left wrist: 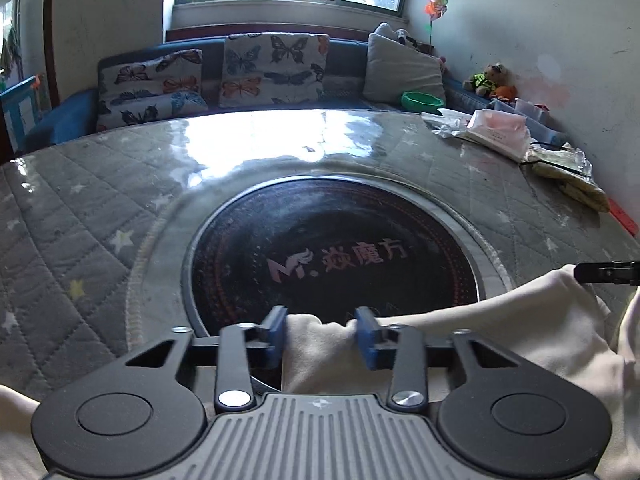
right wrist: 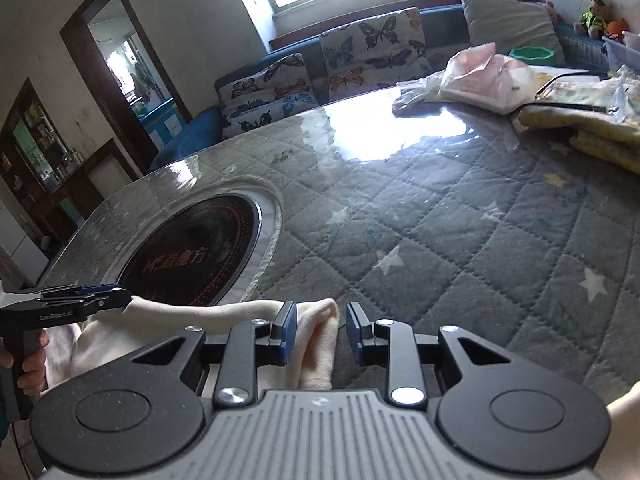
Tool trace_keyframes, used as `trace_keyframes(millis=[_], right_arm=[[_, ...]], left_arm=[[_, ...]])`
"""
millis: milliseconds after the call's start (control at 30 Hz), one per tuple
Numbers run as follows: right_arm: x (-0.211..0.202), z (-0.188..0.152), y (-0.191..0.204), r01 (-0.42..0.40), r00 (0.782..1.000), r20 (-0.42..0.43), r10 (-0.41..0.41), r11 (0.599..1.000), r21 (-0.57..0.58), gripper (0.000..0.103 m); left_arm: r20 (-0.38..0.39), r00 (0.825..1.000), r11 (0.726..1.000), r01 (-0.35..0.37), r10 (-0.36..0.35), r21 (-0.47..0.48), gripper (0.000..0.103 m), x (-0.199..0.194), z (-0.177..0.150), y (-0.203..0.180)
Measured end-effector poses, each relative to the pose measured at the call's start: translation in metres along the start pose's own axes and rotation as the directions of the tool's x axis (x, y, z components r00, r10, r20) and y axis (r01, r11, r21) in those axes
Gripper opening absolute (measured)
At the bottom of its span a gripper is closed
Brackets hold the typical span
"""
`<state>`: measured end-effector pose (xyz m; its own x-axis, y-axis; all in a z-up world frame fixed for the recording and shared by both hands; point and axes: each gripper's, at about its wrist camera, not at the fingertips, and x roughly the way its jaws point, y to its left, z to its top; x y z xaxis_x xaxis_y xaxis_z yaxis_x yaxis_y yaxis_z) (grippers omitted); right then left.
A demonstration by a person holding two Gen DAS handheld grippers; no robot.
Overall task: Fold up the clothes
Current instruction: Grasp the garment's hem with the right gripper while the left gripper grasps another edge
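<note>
A cream garment hangs between my two grippers above the near edge of the quilted table. My left gripper has its blue pads on either side of a bunched edge of the cloth; the cloth fills the gap. In the right wrist view the left gripper is pinched on a corner of the garment. My right gripper stands partly open: the cloth lies against the left pad, with a gap to the right pad. The right gripper's tip shows in the left wrist view.
A round black hotplate is set into the table's middle. Plastic bags with pink cloth and a folded yellow fabric lie at the far right. A sofa with butterfly cushions stands behind the table.
</note>
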<state>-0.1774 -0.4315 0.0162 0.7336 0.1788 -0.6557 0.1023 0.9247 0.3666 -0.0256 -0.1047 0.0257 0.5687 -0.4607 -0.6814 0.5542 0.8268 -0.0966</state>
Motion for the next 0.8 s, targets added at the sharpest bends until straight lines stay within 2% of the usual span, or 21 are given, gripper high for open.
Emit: trace_keyframes(millis=[67,133,267,400,533,633,800], right_arm=[[0.003,0.000,0.002,-0.004,1.000,-0.007,0.004,1.000,-0.004,0.023],[0.004,-0.001,0.006,-0.018,1.000,-0.001,0.018,1.000,-0.007,0.012],[-0.010,0.000,0.012,-0.052,0.997,0.057,0.054,0.998,-0.032,0.010],[-0.038,-0.004,0.023,-0.110,0.986,0.113,0.120,0.989,-0.096,0.010],[-0.076,-0.028,0.041,-0.154,0.974,0.124,0.188,0.957,-0.244,0.009],[-0.094,-0.056,0.054,-0.168,0.973,0.087,0.215,0.912,-0.374,0.009],[-0.094,-0.096,0.064,-0.182,0.982,-0.048,0.180,0.870,-0.458,0.009]], left_arm=[[0.007,1.000,1.000,0.006,-0.006,0.013,0.019,-0.002,0.000,-0.002],[0.026,0.999,1.000,0.024,-0.024,0.019,0.013,-0.006,0.000,-0.003],[0.108,0.991,0.997,0.073,-0.076,0.038,0.011,-0.028,-0.001,-0.003],[0.203,0.967,0.986,0.144,-0.157,0.079,0.011,-0.066,-0.011,0.000],[0.257,0.936,0.967,0.208,-0.241,0.151,0.011,-0.107,-0.037,0.004],[0.234,0.931,0.946,0.225,-0.279,0.233,0.011,-0.127,-0.065,0.001],[0.106,0.948,0.909,0.249,-0.299,0.334,0.011,-0.133,-0.105,-0.011]])
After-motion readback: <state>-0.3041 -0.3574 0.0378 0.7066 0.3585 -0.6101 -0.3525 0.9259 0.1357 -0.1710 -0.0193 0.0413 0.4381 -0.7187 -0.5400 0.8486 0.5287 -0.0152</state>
